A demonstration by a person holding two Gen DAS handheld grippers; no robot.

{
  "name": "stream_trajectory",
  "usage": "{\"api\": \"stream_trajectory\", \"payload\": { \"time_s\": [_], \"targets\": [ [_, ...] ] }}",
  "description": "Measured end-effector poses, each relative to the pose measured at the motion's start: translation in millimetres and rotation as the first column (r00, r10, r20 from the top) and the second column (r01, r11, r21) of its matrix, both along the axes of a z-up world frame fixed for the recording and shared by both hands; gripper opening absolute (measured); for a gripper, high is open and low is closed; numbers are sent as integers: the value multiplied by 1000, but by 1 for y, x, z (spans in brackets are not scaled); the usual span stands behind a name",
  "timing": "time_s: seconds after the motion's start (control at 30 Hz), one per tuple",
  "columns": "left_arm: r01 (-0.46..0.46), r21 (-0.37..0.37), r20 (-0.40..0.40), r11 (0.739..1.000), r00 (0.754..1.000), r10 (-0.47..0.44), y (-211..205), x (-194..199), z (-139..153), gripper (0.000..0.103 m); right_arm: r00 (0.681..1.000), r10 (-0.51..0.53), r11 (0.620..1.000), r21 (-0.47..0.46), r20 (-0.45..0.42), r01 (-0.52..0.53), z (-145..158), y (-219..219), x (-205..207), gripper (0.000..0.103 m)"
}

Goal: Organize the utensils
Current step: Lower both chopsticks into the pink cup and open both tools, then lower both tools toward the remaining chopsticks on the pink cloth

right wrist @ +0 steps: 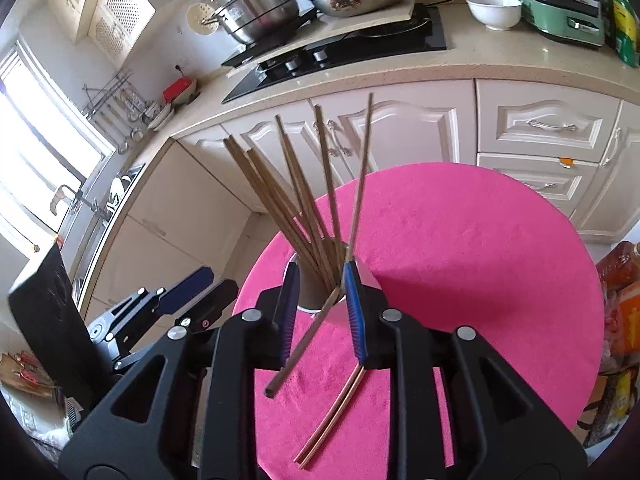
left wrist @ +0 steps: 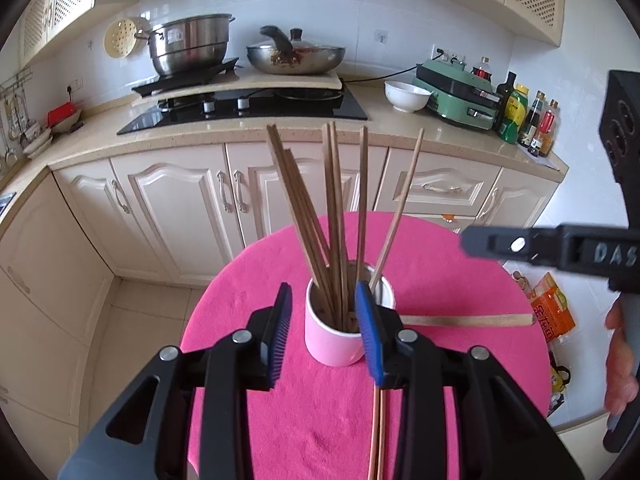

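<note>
Showing task near done: most chopsticks (left wrist: pixel 328 216) stand in cup (left wrist: pixel 336 340); three lie on cloth (right wrist: pixel 480 260) (unsorted). Left gripper (left wrist: pixel 326 336), right gripper (right wrist: pixel 320 312) wide, empty.

steel pot (left wrist: pixel 190 44) | wok (left wrist: pixel 296 58) | white bowl (left wrist: pixel 406 96) | green grill (left wrist: pixel 460 94)

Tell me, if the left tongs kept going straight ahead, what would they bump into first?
Most likely the pink cup holding the wooden chopsticks. It stands right between the open fingers of the left tongs, so its wall would probably meet them first, though exact depth is hard to judge.
</note>
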State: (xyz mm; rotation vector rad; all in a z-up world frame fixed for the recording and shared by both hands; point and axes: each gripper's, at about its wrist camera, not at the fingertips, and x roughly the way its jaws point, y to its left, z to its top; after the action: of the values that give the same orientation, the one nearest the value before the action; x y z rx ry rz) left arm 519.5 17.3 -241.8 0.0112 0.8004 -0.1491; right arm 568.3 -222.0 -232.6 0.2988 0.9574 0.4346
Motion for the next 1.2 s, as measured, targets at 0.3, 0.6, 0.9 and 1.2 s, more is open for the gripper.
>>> {"api": "stream_trajectory", "payload": {
  "time_s": [0.3,0.6,0.9,1.2],
  "targets": [
    [-33,-44,-146,998,989,26,8,-9,-37,33,994,-112,994,1,-16,112,-12,-40,-21,44],
    [-19,-87,-387,996,922,-16,-4,-17,-114,33,971,-152,987,-79,-186,139,-87,-46,-50,44],
    [48,-21,-470,999,881,-52,-28,-21,-152,33,943,-158,986,-95,-292,136,-133,-43,-75,44],
    [99,39,-493,994,867,-67,-50,-18,-172,33,927,-170,985,-89,-334,148,-147,-48,-84,45]
  ]
}}
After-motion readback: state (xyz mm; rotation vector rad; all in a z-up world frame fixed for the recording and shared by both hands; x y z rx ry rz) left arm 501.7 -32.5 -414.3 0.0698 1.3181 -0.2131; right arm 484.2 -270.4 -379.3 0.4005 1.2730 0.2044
